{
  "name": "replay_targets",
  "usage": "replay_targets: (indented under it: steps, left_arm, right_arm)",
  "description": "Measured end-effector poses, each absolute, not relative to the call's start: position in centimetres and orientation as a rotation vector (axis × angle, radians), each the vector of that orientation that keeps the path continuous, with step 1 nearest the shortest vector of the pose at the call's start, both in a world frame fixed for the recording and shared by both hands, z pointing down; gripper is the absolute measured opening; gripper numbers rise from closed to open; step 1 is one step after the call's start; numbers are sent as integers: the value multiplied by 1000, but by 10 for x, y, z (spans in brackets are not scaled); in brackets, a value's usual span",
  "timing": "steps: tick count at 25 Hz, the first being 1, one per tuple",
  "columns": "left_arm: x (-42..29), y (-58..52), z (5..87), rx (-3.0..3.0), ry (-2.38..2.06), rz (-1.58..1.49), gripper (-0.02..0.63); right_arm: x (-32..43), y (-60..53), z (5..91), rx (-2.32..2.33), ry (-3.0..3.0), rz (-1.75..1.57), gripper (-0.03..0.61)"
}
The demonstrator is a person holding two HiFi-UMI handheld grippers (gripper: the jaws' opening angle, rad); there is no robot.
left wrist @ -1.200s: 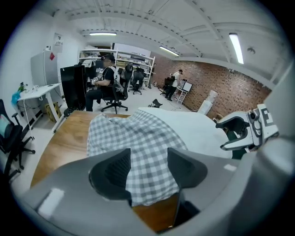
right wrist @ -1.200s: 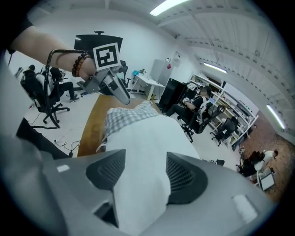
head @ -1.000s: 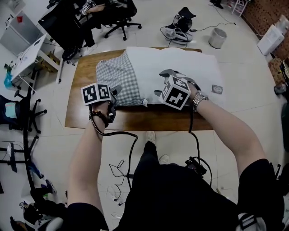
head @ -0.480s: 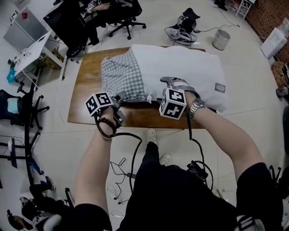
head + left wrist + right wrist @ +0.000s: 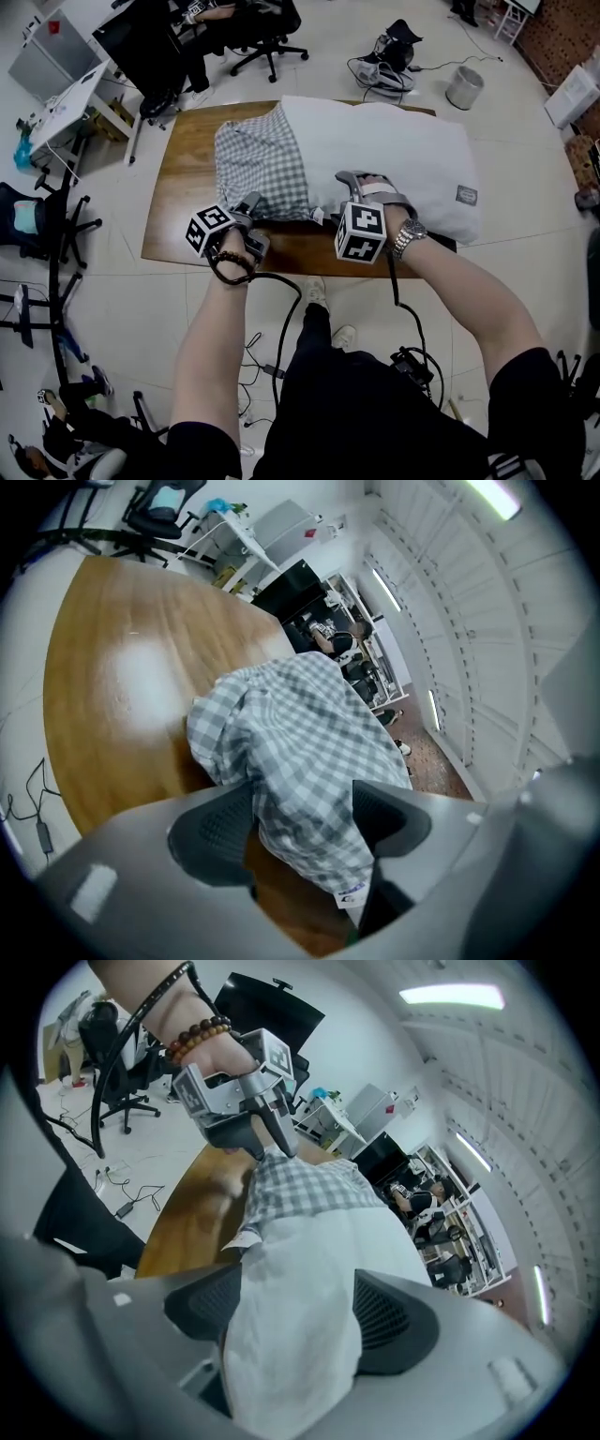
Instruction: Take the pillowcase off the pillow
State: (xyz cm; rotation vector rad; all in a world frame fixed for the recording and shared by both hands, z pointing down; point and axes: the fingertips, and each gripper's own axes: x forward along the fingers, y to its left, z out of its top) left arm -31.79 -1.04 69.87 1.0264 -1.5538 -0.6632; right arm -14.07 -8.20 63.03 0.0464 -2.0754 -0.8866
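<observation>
Checked pillowcase (image 5: 309, 733) lies between the left gripper's (image 5: 302, 825) just-opened jaws, white pillow (image 5: 309, 1260) between the right gripper's (image 5: 292, 1312), both spread wide.

Head view steeply downward; both gripper views close-up, pillowcase (image 5: 262, 164) in all.

Nothing can be read. A small grey rectangular label (image 5: 466, 194) sits on the white pillow (image 5: 394, 150), right of the right gripper (image 5: 354, 183). A small white tag (image 5: 352, 895) hangs from the grey checked cloth pillowcase (image 5: 300, 733) at the left gripper (image 5: 302, 803).

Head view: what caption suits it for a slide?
Jaws just opened: left gripper astride the checked pillowcase, right gripper astride the half-bared white pillow, on a table.
</observation>
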Motion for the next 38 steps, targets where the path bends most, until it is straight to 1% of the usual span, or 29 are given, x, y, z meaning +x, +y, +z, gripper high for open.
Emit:
replay_targets:
  steps: [5, 6, 7, 8, 9, 10, 11, 12, 15, 24, 29, 35, 38]
  left_arm:
    - [-328, -16, 726, 990, -1571, -619, 332]
    - [-331, -16, 730, 987, -1580, -597, 316]
    - [-334, -15, 732, 978, -1593, -575, 274]
    - [-340, -12, 733, 962, -1613, -549, 212]
    - [-346, -7, 734, 943, -1637, -519, 74]
    - [-353, -1, 734, 929, -1655, -493, 10]
    - [-359, 4, 733, 922, -1667, -478, 9]
    - [-365, 9, 733, 920, -1675, -474, 9]
    - [-386, 21, 729, 913, -1703, -477, 8]
    - [-437, 70, 718, 871, -1793, -464, 8]
    - [-453, 109, 726, 823, -1855, -476, 8]
    - [-467, 141, 720, 772, -1904, -490, 8]
    - [-465, 152, 722, 776, -1909, -469, 9]
  right_arm:
    - [-141, -99, 659, 69, -1998, -906, 364]
    - [-140, -103, 661, 90, -1988, -921, 307]
    - [-140, -107, 660, 111, -1982, -937, 233]
    - [-141, -109, 659, 134, -1976, -951, 188]
    - [-141, -112, 656, 159, -1969, -961, 142]
    - [-140, -114, 653, 185, -1962, -967, 109]
    - [-139, -116, 651, 206, -1959, -963, 79]
    - [-137, -117, 650, 220, -1960, -950, 64]
    - [-131, -122, 648, 242, -1965, -908, 49]
    - [-107, -128, 651, 294, -1939, -842, 44]
    - [-91, -120, 665, 320, -1929, -814, 38]
    - [-91, -118, 662, 337, -1912, -821, 38]
    - [-89, -117, 661, 350, -1903, -847, 53]
